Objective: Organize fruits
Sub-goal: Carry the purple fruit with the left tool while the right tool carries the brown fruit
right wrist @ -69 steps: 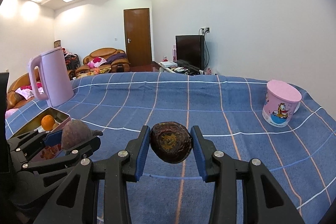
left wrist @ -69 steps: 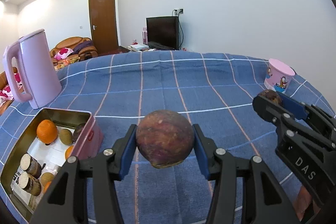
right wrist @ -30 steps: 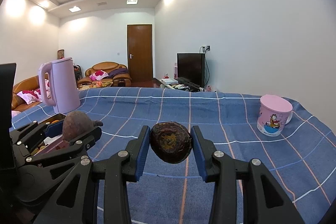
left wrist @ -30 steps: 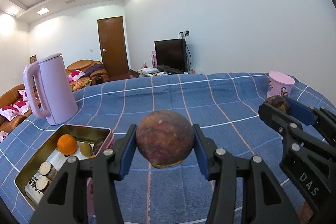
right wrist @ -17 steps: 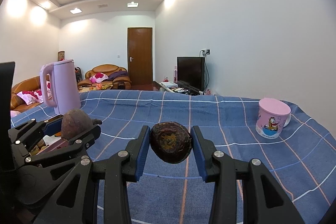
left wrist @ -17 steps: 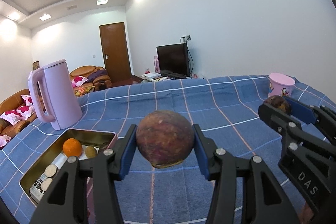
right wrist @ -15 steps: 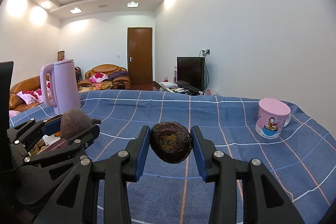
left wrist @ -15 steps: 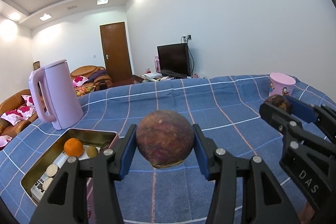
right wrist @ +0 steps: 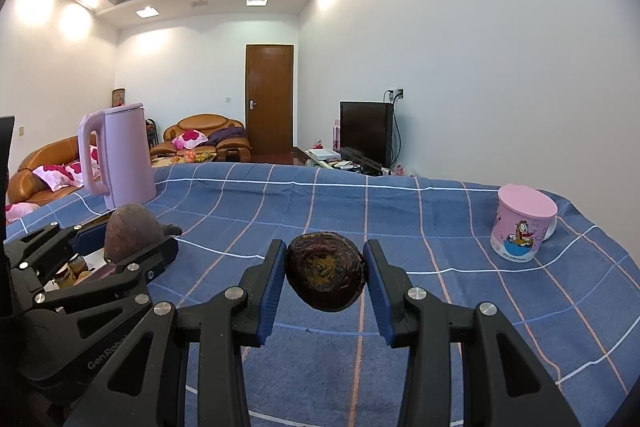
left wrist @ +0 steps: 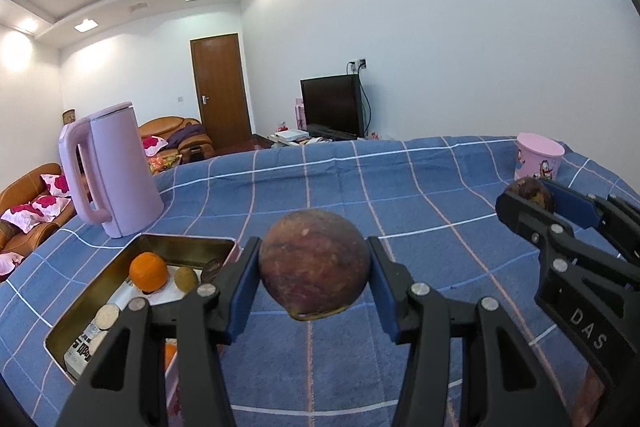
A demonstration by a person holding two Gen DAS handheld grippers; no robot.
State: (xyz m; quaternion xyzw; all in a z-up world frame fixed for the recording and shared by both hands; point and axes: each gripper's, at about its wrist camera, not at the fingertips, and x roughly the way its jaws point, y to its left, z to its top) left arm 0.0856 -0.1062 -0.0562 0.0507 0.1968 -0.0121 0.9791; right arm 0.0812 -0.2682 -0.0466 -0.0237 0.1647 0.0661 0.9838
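Observation:
My left gripper [left wrist: 314,269] is shut on a round purple-brown fruit [left wrist: 314,263], held above the blue checked tablecloth. To its lower left lies an open metal tin [left wrist: 100,277] holding an orange [left wrist: 148,271], a kiwi [left wrist: 186,278] and other pieces. My right gripper [right wrist: 325,277] is shut on a smaller, dark wrinkled fruit [right wrist: 325,277], also above the cloth. The right gripper [left wrist: 530,195] shows at the right edge of the left wrist view. The left gripper [right wrist: 132,233] with its fruit shows at the left of the right wrist view, partly hiding the tin.
A tall pink kettle [left wrist: 110,171] stands behind the tin at the table's left. A pink cartoon cup [right wrist: 520,229] stands at the far right. The blue checked tablecloth [right wrist: 320,203] stretches to the far edge; sofas, a door and a TV lie beyond.
The left wrist view has tilted up over the earlier frames, so the tin and kettle sit lower and further in. Both grippers keep the same hold on their fruits.

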